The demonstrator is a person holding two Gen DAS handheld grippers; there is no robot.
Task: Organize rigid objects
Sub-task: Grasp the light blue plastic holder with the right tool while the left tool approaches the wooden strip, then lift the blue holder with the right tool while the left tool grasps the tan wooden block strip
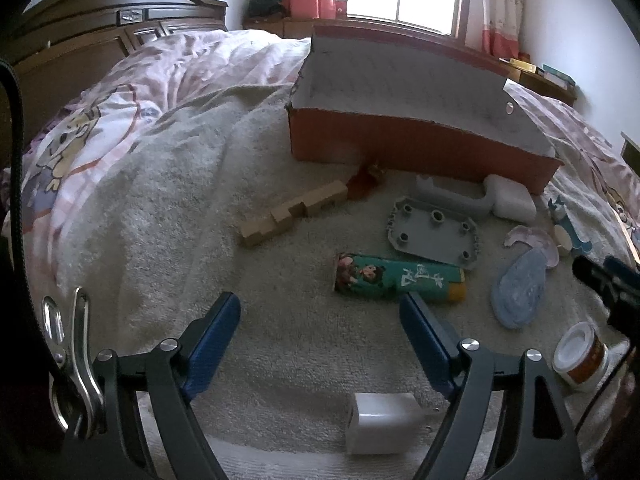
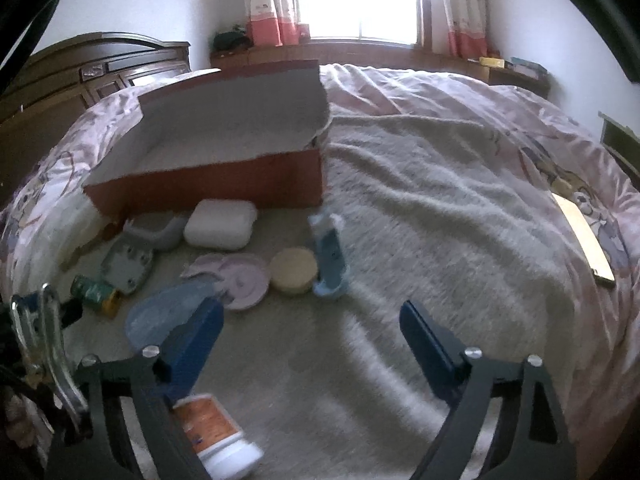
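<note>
Hovering over the bed's towel, my left tongs and right tongs both gape wide, holding nothing. The open red box sits upper centre; a green tube, grey plate and wooden blocks lie scattered below it.

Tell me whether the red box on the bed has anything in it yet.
Empty as far as visible: the red box is open, only its bare grey inside shows, and the objects lie outside on the blanket.
</note>
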